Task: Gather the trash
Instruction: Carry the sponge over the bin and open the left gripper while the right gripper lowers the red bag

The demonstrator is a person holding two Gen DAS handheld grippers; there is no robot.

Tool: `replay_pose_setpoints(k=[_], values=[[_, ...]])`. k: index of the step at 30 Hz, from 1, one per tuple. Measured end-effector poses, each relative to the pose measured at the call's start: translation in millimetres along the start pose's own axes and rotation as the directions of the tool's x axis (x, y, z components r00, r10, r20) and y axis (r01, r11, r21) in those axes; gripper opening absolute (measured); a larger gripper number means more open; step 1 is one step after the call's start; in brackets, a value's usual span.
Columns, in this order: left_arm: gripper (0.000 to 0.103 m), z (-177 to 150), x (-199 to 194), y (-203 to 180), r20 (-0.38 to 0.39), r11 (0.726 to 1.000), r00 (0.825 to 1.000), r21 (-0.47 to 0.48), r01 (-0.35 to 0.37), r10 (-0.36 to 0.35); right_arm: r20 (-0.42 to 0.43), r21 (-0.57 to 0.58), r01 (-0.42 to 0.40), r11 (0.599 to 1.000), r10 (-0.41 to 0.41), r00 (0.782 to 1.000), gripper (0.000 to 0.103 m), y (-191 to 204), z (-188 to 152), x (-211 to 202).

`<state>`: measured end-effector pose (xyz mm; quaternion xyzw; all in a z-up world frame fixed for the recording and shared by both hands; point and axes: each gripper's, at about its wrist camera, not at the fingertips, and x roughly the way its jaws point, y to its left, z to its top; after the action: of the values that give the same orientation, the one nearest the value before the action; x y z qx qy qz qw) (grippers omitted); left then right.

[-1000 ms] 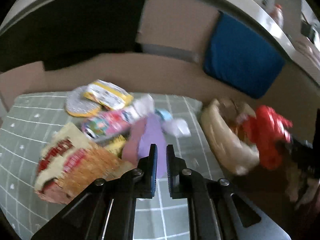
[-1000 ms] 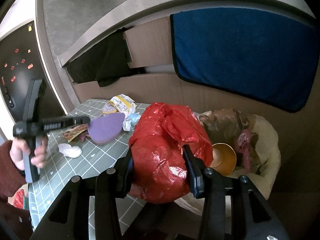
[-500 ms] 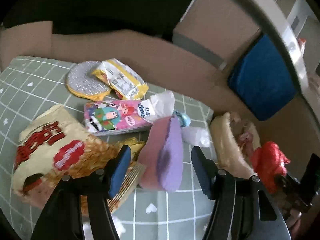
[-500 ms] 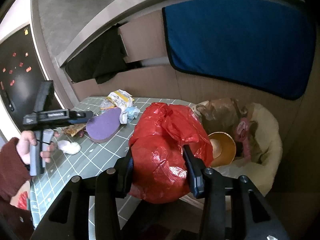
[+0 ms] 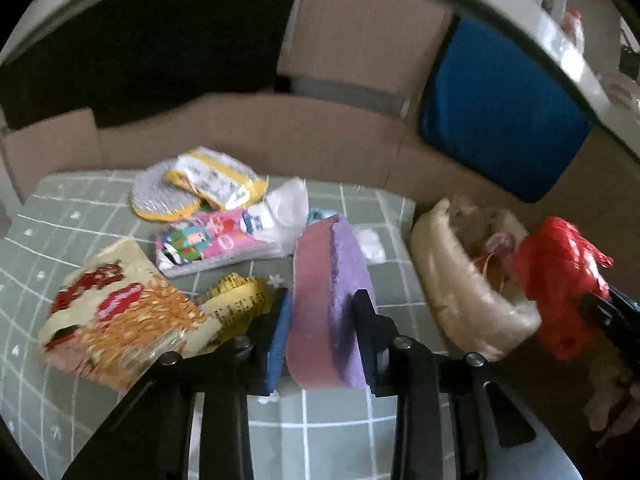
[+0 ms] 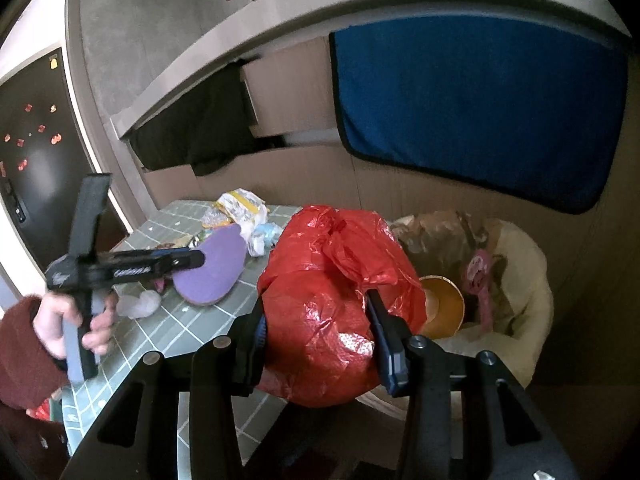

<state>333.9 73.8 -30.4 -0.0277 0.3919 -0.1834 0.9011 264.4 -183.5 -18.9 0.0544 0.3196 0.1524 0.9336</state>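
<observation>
A flat oval pad, purple on one face and pink on the other, stands on edge between the fingers of my left gripper. The jaws are closing and both pads touch its faces. In the right wrist view the same pad tilts up off the green checked tablecloth, with the left gripper at its near end. My right gripper is shut on a crumpled red plastic bag, held beside an open cream trash bag with a gold bowl inside.
On the cloth lie a large snack bag, a pink cartoon packet, a yellow wrapper, a silver disc, a crumpled yellow wrapper and white tissue. A blue cloth hangs behind.
The left jaws went from shut to wide open, moved forward around the purple pad and have closed onto it. The right gripper and red bag have held still.
</observation>
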Motion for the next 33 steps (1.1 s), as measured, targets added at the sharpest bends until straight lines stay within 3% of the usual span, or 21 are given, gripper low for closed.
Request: replay_pose_setpoints(k=[3, 8, 17, 25, 33], values=[[0.032, 1.0, -29.4, -11.8, 0.09, 0.999, 0.995, 0.011, -0.046, 0.045, 0.024, -0.012, 0.003, 1.0, -0.003, 1.0, 0.042, 7.6, 7.0, -8.5], [0.032, 6.9, -74.3, -46.3, 0.242, 0.99, 0.965, 0.062, -0.124, 0.106, 0.102, -0.079, 0.082, 0.993, -0.074, 0.992, 0.042, 21.9, 25.8, -31.9], [0.032, 13.5, -109.2, -124.7, 0.34, 0.986, 0.94, 0.154, -0.067, 0.011, 0.247, -0.073, 0.187, 0.98, -0.164, 0.955, 0.042, 5.8, 58.5, -91.0], [0.032, 26.9, -74.6, -172.6, 0.309, 0.976, 0.945, 0.213, 0.043, -0.109, 0.236, 0.024, 0.225, 0.974, -0.224, 0.945, 0.042, -48.7, 53.8, -110.8], [0.032, 31.2, -5.8, -180.2, 0.19, 0.977, 0.975, 0.199, 0.073, -0.112, 0.163, 0.061, 0.2, 0.978, -0.208, 0.964, 0.042, -85.1, 46.7, -72.4]])
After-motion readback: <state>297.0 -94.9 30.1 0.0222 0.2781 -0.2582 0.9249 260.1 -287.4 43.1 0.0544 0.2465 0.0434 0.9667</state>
